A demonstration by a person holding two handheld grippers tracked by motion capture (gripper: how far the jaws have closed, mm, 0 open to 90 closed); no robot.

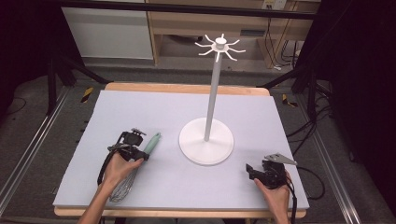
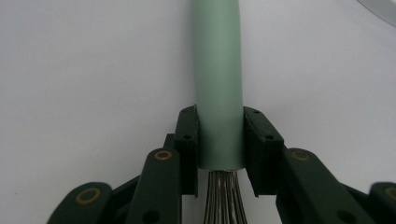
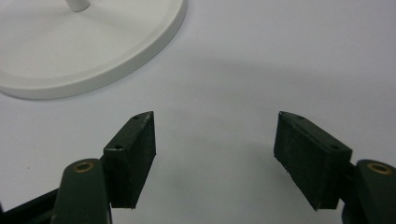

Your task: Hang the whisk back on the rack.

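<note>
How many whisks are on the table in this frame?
1. The whisk lies at the near-left of the table, its green handle clamped in the left gripper just above the wires and pointing toward the white stand. No others visible.

The whisk [image 1: 140, 161] has a pale mint-green handle [image 2: 218, 84] and silvery steel wires [image 2: 224, 198]. The hook stand [image 1: 206, 140] is plain white all over. The surface [image 1: 140, 112] is pale lavender-grey with a light wooden edge. Both grippers' fingers [image 3: 135, 154] are black with brass-coloured pins.
</note>
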